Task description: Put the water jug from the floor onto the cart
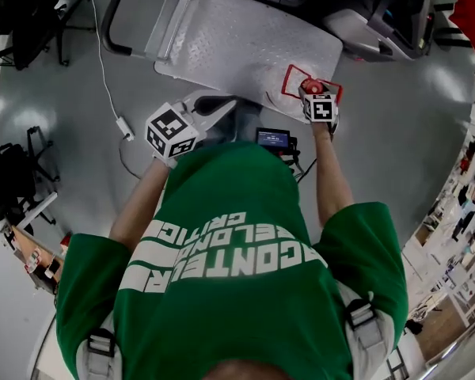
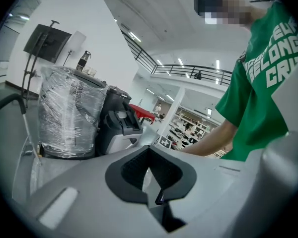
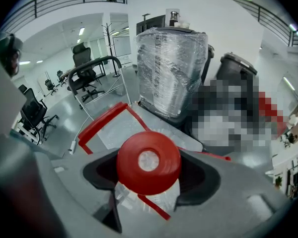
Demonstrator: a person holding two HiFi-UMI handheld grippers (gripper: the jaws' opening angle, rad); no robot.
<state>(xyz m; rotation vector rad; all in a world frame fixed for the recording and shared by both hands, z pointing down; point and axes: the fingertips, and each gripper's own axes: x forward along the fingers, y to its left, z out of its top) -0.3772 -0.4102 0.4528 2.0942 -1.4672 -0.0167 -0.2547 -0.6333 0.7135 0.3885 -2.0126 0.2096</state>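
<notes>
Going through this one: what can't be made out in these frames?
- Water jug body: right gripper view, hidden under its own red cap and the right gripper shut on it.
- Cart far end: head view, cut by the top edge.
- Wrapped bundle contents: both gripper views, hidden by plastic film.
- Beside the bundle: right gripper view, mosaic patch.

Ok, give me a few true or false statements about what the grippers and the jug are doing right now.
The right gripper clamps the water jug just under its cap. True.
The left gripper holds the jug too. False: its jaws are together on nothing.
The jug's cap is blue. False: it is red.
A plastic-wrapped bundle stands beyond the jug. True.
</notes>
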